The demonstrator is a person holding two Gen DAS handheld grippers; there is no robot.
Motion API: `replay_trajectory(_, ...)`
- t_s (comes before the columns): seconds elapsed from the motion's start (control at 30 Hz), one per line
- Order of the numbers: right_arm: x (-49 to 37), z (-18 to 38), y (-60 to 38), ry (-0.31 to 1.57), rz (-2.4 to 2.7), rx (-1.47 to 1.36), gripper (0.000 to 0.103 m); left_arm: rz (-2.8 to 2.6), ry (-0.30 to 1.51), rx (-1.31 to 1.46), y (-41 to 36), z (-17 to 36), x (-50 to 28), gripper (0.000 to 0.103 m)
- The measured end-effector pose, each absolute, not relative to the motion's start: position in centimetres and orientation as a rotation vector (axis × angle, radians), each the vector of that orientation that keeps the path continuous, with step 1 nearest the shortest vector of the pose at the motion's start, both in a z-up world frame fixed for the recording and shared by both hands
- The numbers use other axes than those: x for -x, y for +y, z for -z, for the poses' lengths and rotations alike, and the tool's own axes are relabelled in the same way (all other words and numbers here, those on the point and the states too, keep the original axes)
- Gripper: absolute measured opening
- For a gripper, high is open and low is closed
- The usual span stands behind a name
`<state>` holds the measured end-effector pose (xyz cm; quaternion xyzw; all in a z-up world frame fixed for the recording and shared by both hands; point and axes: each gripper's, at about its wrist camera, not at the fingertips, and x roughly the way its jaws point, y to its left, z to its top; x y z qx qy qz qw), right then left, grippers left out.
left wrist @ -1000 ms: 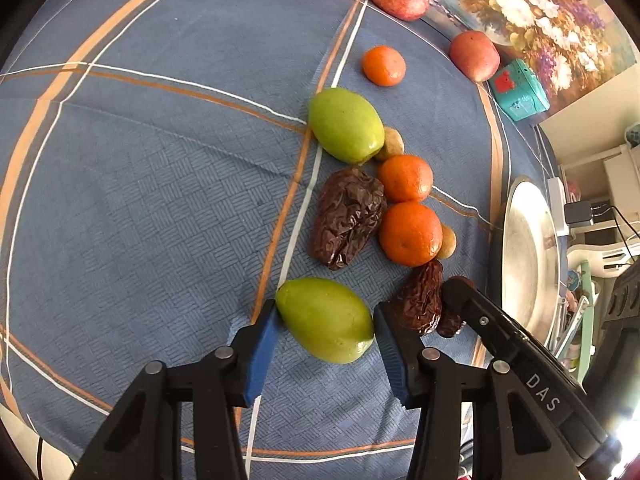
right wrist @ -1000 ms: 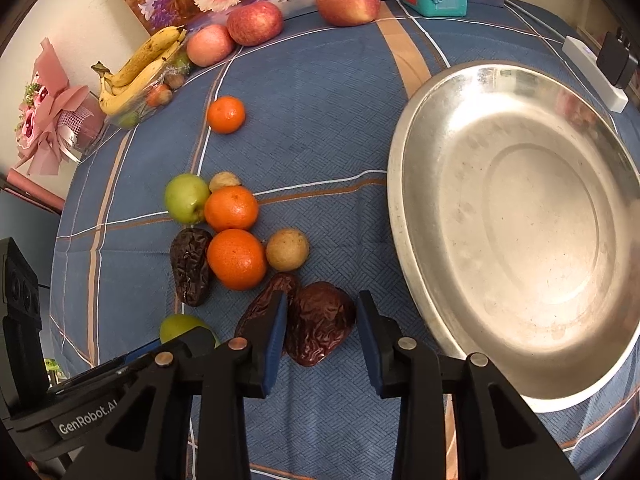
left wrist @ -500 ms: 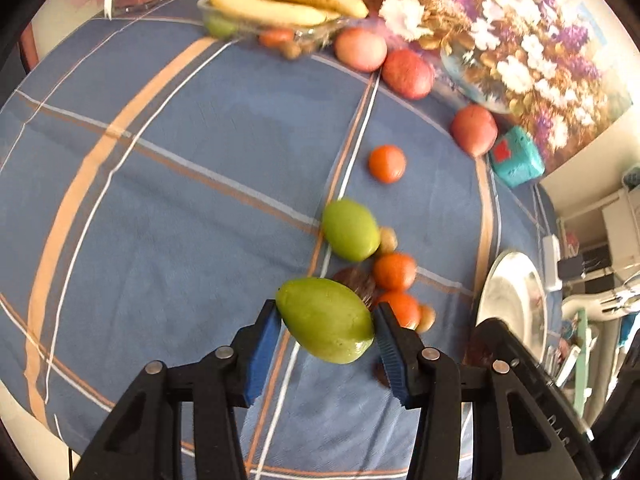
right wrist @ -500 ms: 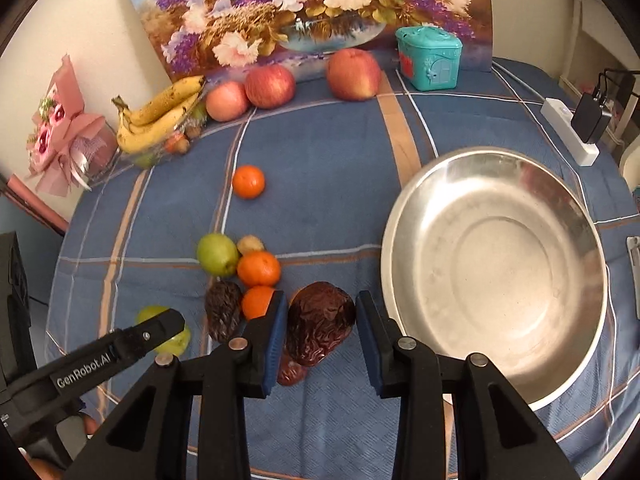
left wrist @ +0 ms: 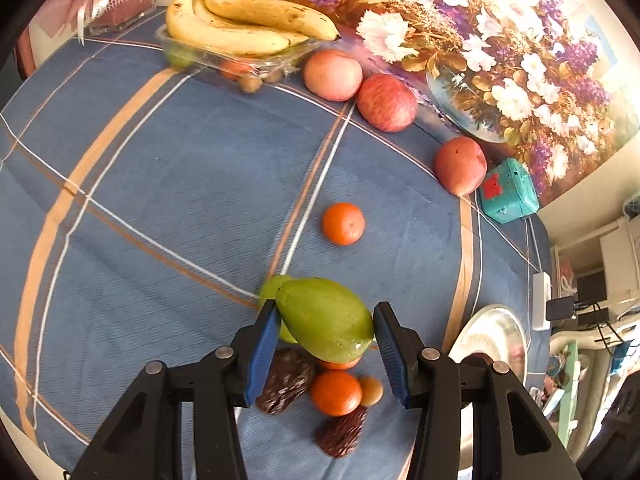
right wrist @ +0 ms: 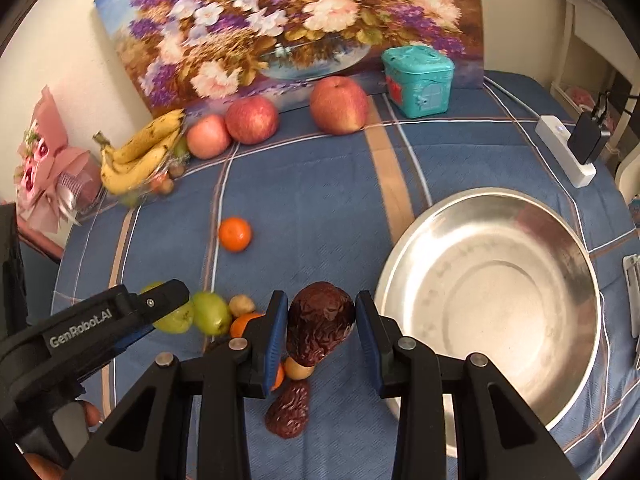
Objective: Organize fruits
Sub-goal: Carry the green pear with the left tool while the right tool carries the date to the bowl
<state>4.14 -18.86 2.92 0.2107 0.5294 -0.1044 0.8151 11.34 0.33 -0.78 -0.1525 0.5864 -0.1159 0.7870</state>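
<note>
The left gripper (left wrist: 325,354) is clamping the green mango (left wrist: 325,320) above the pile; the right gripper (right wrist: 321,336) is pinching a wrinkled date (right wrist: 320,326) beside the steel bowl (right wrist: 576,396); either rounded fruit is risking slipping free.

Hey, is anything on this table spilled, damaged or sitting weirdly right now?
Nothing looks spilled or broken. One orange sits alone on the blue cloth, apart from the fruit cluster. The steel bowl is empty. The left tongs hold a green mango and the right tongs a wrinkled brown date, both lifted.
</note>
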Motion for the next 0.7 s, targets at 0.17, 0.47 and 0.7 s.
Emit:
replay_trajectory(0.17,-3.7,-3.0,-21.0,1.135,0.263,-0.457,0.036,0.279,1.258,0.293,-1.9,0.9,-11.0,0.051)
replay_trajectory(0.47,-0.4,-1.8,-27.0,1.152,0.407,-0.553,0.036,0.440,1.281,0.209,-7.5,1.2,-8.5,0.051)
replay_trajectory(0.7,2.3,-1.8,-30.4,1.131,0.516,-0.607,0.037,0.603,1.312,0.113,-12.5,1.5,-5.7,0.051)
